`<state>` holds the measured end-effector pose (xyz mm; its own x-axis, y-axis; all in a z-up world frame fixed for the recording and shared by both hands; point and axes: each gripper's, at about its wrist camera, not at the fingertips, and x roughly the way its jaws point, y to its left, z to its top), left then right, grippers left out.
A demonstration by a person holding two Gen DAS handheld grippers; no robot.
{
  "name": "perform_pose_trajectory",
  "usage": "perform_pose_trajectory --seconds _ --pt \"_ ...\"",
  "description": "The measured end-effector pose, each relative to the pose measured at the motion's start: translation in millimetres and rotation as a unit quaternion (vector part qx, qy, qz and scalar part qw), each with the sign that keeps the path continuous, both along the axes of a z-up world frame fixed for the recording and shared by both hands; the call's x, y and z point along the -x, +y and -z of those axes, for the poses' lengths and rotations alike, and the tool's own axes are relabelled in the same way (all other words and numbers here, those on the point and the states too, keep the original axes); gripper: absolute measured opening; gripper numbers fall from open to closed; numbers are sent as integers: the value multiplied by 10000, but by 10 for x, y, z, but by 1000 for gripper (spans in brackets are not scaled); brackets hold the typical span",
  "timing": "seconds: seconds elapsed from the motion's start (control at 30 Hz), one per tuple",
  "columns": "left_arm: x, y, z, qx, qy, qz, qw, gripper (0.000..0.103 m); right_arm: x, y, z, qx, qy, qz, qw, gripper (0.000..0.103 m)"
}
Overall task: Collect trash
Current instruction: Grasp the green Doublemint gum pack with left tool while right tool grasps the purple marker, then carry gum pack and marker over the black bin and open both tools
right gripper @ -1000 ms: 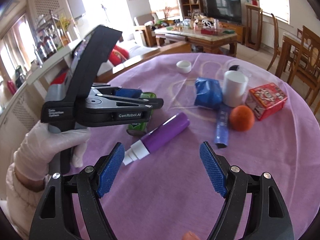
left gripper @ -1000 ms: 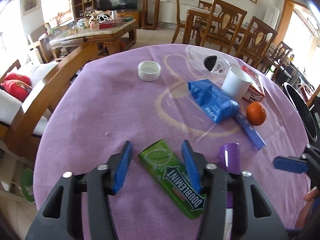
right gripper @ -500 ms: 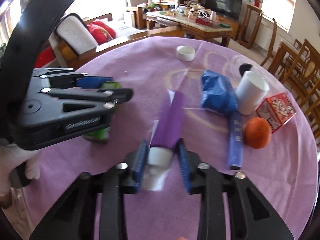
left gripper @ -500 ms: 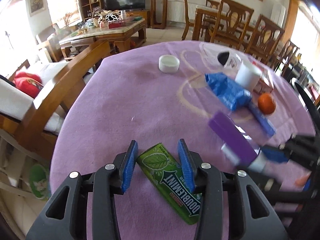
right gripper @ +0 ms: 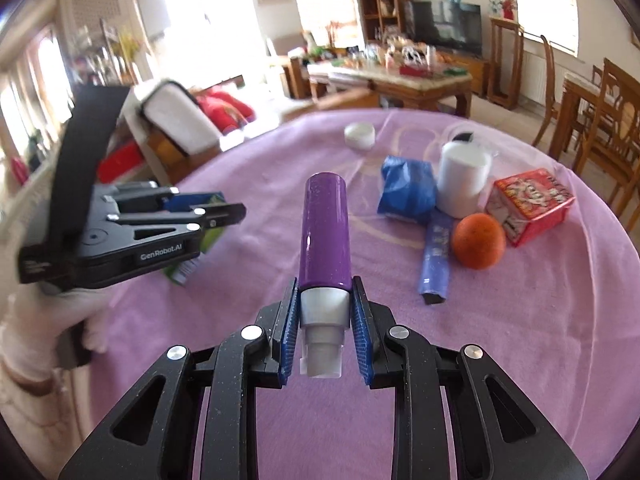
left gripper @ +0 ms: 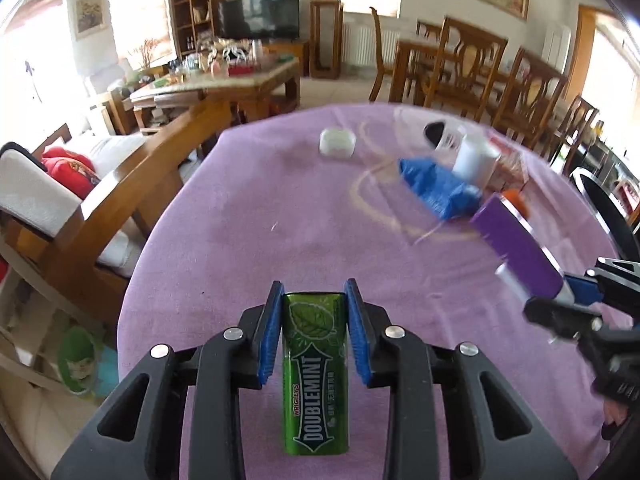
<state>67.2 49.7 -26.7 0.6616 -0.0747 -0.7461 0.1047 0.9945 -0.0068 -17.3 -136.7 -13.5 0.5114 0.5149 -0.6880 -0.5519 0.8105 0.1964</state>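
Note:
A green Doublemint gum pack [left gripper: 316, 360] stands lengthwise between the blue pads of my left gripper [left gripper: 314, 300]. The jaws are closing and both pads press its sides, holding it above the purple tablecloth [left gripper: 240, 248]. A purple tube with a white cap [right gripper: 324, 232] sticks out forward from my right gripper [right gripper: 325, 284], which is shut on the cap end. In the right wrist view the left gripper [right gripper: 224, 212] hovers at the left with the green pack [right gripper: 212, 236] in it. From the left wrist view, the purple tube [left gripper: 516, 248] and the right gripper [left gripper: 580, 300] are blurred at the right.
On the far right of the table lie a blue bag [right gripper: 406, 192], a white cup [right gripper: 464, 184], an orange [right gripper: 478, 240], a red box [right gripper: 532, 204] and a blue stick wrapper [right gripper: 436, 256]. A white lid [right gripper: 360, 134] sits at the back. A wooden chair [left gripper: 120, 200] stands left of the table.
My left gripper closed on the gum pack, which turned in line with the fingers and rose. My right gripper shut on the purple tube's cap end and lifted it off the cloth.

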Motion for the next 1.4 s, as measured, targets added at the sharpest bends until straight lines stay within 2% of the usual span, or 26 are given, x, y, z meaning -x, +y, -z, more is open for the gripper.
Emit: perform_pose_trajectory --seconds 0.1,0.23,0.4,0.5,0.67,0.83,1.07,1.27,1.4 --pt "42 -17 -46 365 -194 123 9991 30 29 -279 -113 -347 -43 113 9993 25" --pt "102 -158 -121 595 -476 299 9966 30 67 -669 -234 -563 -172 311 9978 25" --pt "104 -540 -261 854 -679 606 9922 30 135 -1294 -344 -680 -384 699 9945 25" --pt "88 -875 -376 873 -825 885 9888 30 127 -1629 -404 -764 -483 990 9910 25" --pt "19 -1391 -541 1070 -999 1341 9801 30 209 -2255 -468 -896 -661 1482 9827 25" --pt "-61 -1967 -659 1169 -1053 1792 9711 30 257 -2952 -502 -1131 -802 2070 9685 25" --pt "-127 -2872 -756 1279 -1202 2528 9515 30 351 -3870 -467 -1357 -1037 2854 9431 25" --pt "-233 -3655 -627 1540 -1066 2992 9356 30 391 -4416 -314 -1395 -1037 3401 9242 25" --pt "-300 -4031 -480 1587 -902 3145 9315 30 380 -4675 -171 -1435 -959 3618 9161 25"
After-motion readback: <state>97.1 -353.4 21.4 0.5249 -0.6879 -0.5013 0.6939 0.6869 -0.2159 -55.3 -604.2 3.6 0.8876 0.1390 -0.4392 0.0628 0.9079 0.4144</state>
